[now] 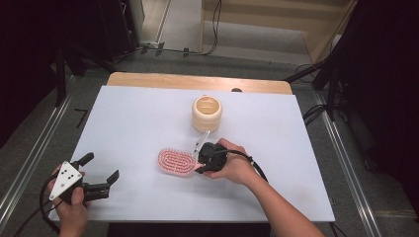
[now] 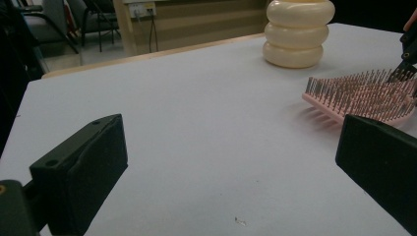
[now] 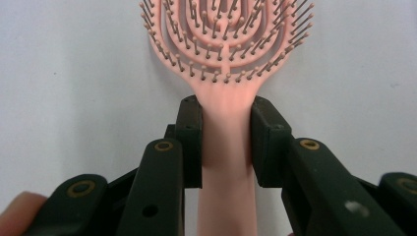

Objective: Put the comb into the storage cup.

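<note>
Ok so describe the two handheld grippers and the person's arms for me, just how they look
Both grippers are black, each with two blocky flat-faced jaws. The left gripper carries a grey three-cornered plate with small dark dots, and a black cable trails from it. The right gripper has a black cable looping back over the hand, and brass-coloured rivets at its jaw links. Both forearms are bare; no sleeves or gloves are visible.

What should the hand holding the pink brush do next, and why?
Probably lift it a little. The right gripper has its jaws closed on the handle of the pink brush, which lies bristles-up on the table. The cream holder stands just beyond, so raising the brush looks like the likely step.
</note>
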A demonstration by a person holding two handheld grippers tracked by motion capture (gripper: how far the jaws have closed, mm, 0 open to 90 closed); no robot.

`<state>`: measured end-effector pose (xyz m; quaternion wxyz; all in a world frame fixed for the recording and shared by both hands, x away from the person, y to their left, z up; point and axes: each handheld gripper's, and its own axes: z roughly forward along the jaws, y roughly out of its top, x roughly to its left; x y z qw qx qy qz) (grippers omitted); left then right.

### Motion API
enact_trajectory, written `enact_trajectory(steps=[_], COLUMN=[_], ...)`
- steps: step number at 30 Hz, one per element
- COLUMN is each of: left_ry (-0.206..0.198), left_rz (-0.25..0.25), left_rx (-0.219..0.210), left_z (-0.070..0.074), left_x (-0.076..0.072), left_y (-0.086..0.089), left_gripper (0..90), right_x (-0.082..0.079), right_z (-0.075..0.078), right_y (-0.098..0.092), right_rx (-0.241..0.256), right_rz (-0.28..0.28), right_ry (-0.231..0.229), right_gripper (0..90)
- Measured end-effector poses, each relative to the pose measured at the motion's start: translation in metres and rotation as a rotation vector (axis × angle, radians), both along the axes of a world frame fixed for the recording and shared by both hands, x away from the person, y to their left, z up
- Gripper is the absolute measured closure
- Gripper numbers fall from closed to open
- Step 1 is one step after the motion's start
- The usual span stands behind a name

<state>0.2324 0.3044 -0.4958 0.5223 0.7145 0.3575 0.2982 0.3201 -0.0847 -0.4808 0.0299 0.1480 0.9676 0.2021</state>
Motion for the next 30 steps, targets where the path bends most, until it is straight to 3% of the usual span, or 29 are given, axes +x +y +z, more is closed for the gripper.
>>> enact_trajectory(steps=[11, 19, 21, 30], left_ry=[0.000, 0.000, 0.000, 0.000], left_rz=[0.001, 0.002, 0.002, 0.002], left_rx=[0.002, 0.001, 0.001, 0.003], left_z=[0.000, 0.000, 0.000, 0.000], left_x=[0.000, 0.000, 0.000, 0.000], left_y=[0.000, 0.000, 0.000, 0.000], left_gripper=[0.0, 0.0, 0.0, 0.0], right_x=[-0.005, -0.009, -0.009, -0.014], right_z=[0.003, 0.009, 0.010, 0.017], right_y=[-0.009, -0.014, -0.016, -0.027], right_rx=[0.063, 0.131, 0.154, 0.226], right_rz=[-0.037, -0.061, -0.038, -0.084], right_ry=[-0.024, -0.037, -0.066, -0.083], right_gripper=[68.2, 68.2, 68.2, 68.2])
